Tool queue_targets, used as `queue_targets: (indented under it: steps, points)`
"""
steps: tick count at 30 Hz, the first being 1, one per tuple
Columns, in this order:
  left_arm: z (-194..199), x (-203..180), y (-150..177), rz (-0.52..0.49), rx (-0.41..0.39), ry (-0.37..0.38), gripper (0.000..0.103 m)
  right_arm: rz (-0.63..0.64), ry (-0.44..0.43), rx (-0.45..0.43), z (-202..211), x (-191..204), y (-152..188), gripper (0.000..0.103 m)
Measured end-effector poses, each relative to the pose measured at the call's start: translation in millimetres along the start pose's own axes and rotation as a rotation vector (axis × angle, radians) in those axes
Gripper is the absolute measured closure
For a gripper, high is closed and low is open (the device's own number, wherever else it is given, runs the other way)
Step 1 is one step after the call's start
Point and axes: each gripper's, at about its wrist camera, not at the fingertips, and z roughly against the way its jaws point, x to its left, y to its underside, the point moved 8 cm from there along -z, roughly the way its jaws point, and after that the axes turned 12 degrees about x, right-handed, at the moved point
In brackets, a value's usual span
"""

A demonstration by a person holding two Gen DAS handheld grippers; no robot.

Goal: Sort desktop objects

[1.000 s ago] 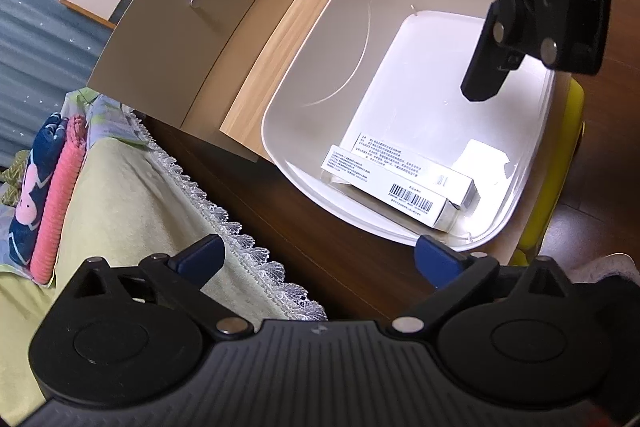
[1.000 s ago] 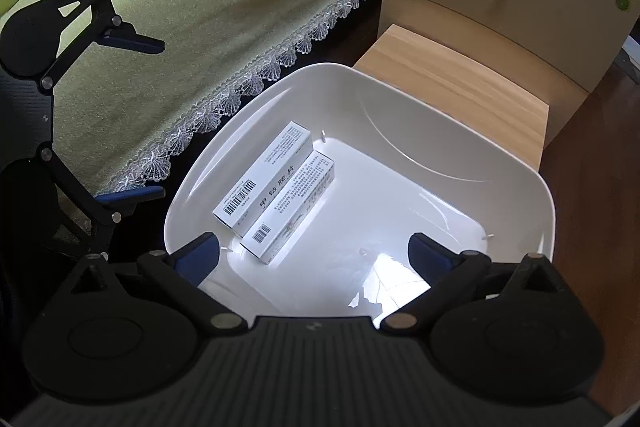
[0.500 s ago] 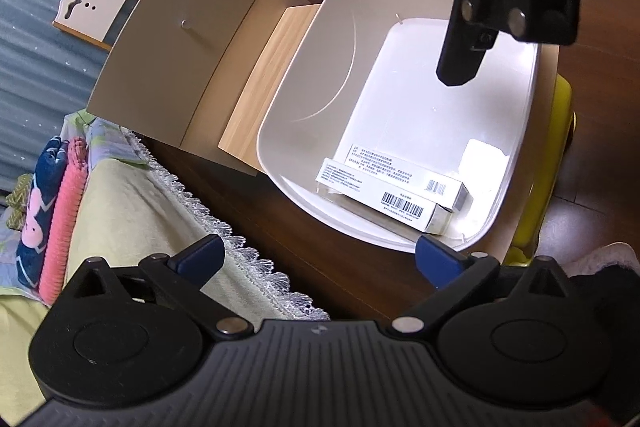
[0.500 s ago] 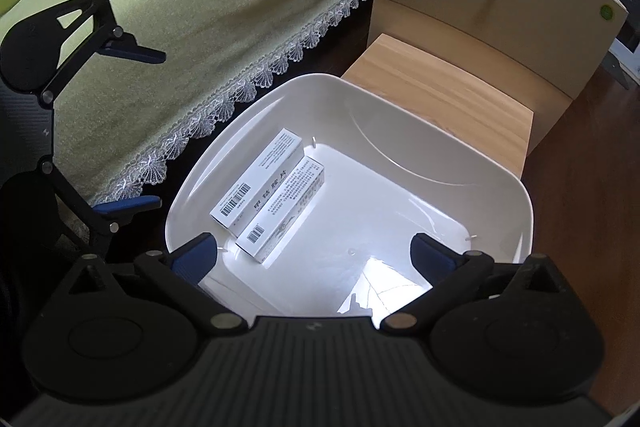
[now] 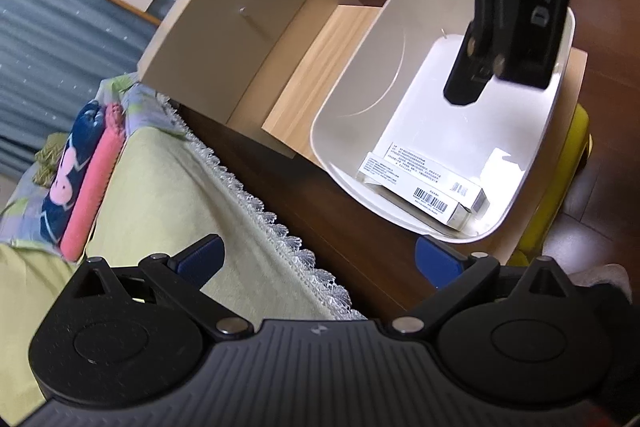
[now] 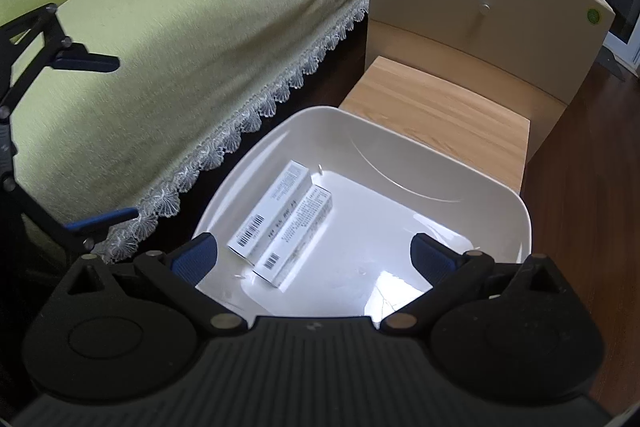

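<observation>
Boxes (image 6: 280, 223) in tub (image 6: 400, 155), below empty jaws

Free space and obstructions around the white tub

Two white cartons (image 6: 280, 217) lie side by side, touching, against the tub (image 6: 472, 187) wall nearest the bed; the remaining tub floor (image 6: 384, 227) is bare and open from above. The right gripper (image 5: 456, 35), jaws spread and empty, hangs over the tub's far end, blocking descent there. The left gripper (image 6: 90, 139), jaws also apart, stands over the green bedspread (image 6: 168, 39), just beside the tub's bed-side rim. A narrow dark gap separates the lace-edged bedspread from the tub. Behind the tub, the wooden shelf (image 6: 448, 119) lies clear, closed off by the upright beige panel (image 6: 476, 7)
</observation>
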Motion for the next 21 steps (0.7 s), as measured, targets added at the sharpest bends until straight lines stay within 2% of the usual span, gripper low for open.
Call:
queue_targets:
  steps: [6, 14, 21]
  points:
    - [26, 11, 11, 0.118, 0.003, 0.02, 0.001, 0.027, -0.004, -0.022, 9, 12, -7, 0.001]
    - [58, 29, 27, 0.261, 0.004, -0.014, 0.001, 0.071, -0.021, -0.066, 27, 33, -19, 0.001]
    - [84, 50, 58, 0.397, 0.031, -0.056, 0.001, 0.108, -0.065, -0.113, 47, 60, -32, 0.001]
